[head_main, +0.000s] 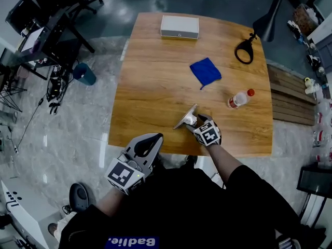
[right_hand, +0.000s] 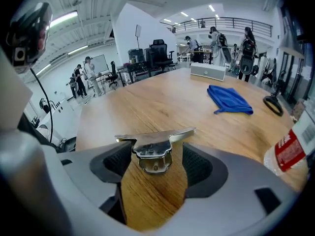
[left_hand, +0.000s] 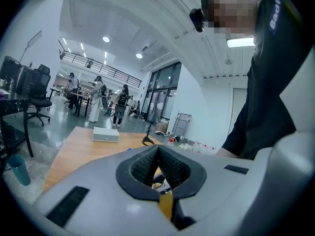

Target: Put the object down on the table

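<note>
A small shiny metal clasp (head_main: pixel 185 119) with a flat plate lies on the wooden table (head_main: pixel 155 87) near its front edge. My right gripper (head_main: pixel 194 122) is low over the table and open. In the right gripper view the clasp (right_hand: pixel 156 149) sits between the jaws of the right gripper (right_hand: pixel 156 162), with a gap to the pad on each side. My left gripper (head_main: pixel 147 145) hangs off the table's front edge, below the tabletop level, by the person's body. Seen in the left gripper view, the left gripper (left_hand: pixel 157 149) has its pads meeting, with nothing in them.
On the table lie a blue cloth (head_main: pixel 205 71) at the middle, a clear bottle with a red cap (head_main: pixel 239 98) on its side to the right, a white box (head_main: pixel 179 26) at the far edge and a black looped tool (head_main: pixel 245 51) at the far right. Office chairs and a teal cup (head_main: pixel 84 73) stand left of the table.
</note>
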Available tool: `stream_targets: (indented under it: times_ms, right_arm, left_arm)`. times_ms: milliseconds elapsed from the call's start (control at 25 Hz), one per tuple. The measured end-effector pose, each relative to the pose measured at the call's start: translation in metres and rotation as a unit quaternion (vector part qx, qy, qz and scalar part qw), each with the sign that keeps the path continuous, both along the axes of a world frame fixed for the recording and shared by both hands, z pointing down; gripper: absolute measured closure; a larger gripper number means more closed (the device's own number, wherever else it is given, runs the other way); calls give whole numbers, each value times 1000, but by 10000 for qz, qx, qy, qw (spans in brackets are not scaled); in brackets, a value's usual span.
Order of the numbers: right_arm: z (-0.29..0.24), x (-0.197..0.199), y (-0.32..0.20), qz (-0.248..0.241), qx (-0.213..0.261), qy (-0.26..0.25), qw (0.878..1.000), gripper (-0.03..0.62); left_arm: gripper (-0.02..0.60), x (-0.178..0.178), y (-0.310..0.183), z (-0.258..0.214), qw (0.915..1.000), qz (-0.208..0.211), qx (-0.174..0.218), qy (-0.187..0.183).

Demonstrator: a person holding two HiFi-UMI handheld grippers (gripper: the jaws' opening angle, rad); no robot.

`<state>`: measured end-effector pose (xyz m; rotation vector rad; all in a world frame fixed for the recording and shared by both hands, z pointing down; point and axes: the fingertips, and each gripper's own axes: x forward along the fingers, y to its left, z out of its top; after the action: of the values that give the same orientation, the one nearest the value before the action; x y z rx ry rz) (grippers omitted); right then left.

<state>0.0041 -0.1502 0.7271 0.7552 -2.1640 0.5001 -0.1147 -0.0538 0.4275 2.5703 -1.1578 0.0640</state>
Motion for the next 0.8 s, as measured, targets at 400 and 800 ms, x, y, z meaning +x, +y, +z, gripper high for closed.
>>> stream_targets:
  times_ms: [400,800]
  right_arm:
    - [-72,16,3,428,412,-741,9955,287]
    - [-206,13,34,513,750,-2397,9666,341]
  left_arm:
    - [572,31,-13,-12,9986,437,296,66]
    - [572,53,-23,-16,9966,706,409,123]
